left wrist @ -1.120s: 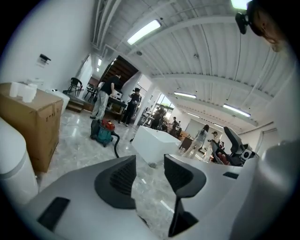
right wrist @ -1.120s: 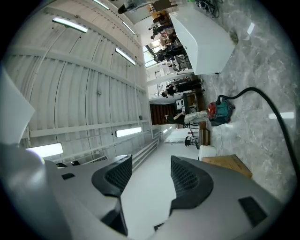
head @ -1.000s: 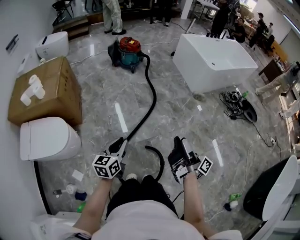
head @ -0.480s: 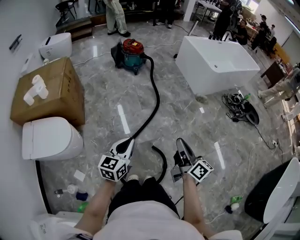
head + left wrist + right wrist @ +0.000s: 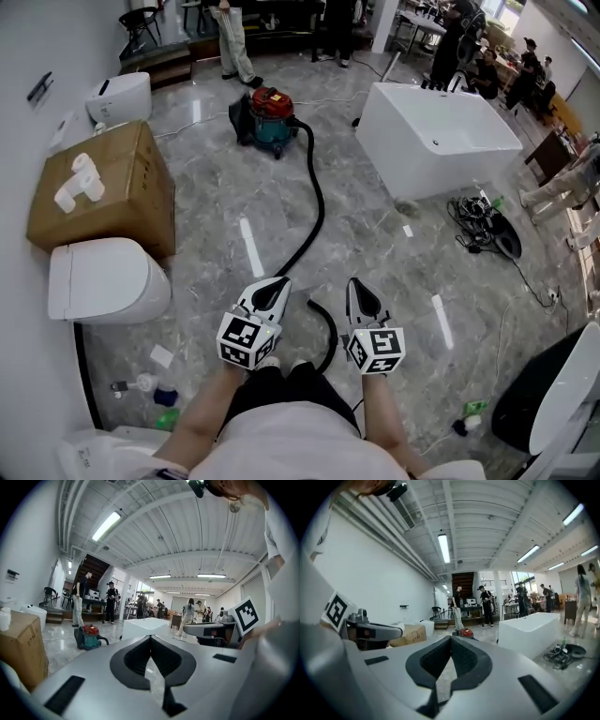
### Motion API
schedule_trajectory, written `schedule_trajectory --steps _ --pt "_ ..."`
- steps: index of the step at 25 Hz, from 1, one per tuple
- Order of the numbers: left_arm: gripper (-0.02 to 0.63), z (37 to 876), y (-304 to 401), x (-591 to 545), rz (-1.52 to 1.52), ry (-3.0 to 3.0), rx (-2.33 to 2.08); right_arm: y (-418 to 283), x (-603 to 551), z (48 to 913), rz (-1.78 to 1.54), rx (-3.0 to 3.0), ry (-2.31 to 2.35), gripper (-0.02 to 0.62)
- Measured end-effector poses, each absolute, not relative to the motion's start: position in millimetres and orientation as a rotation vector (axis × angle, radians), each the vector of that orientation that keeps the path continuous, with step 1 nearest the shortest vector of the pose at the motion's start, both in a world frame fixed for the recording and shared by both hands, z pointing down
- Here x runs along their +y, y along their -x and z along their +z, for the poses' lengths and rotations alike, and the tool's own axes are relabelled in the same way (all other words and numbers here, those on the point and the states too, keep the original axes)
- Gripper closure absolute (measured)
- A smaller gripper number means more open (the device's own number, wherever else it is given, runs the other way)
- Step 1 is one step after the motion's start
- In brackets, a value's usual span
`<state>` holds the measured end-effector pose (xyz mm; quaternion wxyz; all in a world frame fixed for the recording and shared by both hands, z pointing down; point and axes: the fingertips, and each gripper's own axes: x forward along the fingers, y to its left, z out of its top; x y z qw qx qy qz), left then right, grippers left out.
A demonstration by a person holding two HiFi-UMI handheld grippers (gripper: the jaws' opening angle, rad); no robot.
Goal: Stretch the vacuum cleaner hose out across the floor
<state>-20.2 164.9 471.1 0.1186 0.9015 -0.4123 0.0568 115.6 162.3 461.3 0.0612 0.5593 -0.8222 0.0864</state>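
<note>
Both grippers are clenched on nothing: the left gripper (image 5: pixel 278 281) has its jaws pressed together, and the right gripper (image 5: pixel 353 282) has just been closing its jaws, which now meet with only floor showing past them. Neither holds the black ribbed hose (image 5: pixel 319 202). It runs from the red and teal vacuum cleaner (image 5: pixel 270 112) down the grey marble floor (image 5: pixel 216 216), passes under the left tips and ends in a curl between my two tools. I have open floor ahead. It is hemmed on the left by one brown cardboard box (image 5: pixel 108 197) and two toilets, the near white toilet (image 5: pixel 103 279) just beside the box and the far white toilet (image 5: pixel 122 97) beyond it. On the right stands one white rectangular bathtub (image 5: pixel 436 141), with a tangle of black cables (image 5: pixel 483 220) near it. Only the head view shows me the hose's curled end; the gripper views give me instead the ceiling strip lights (image 5: pixel 108 525) and people standing (image 5: pixel 111 603) at the back.
</note>
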Motion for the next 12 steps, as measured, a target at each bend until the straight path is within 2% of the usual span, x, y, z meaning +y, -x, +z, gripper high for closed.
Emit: schedule_trajectory --steps 5,12 --pt "0.597 474.1 27.3 168.8 0.186 -2.619 -1.236 -103.3 162.6 469.9 0.357 -2.507 -1.658 0.58" --pt "0.597 487.9 64.8 169.6 0.238 -2.557 -1.327 -124.7 165.3 484.8 0.415 -2.407 -1.72 0.578"
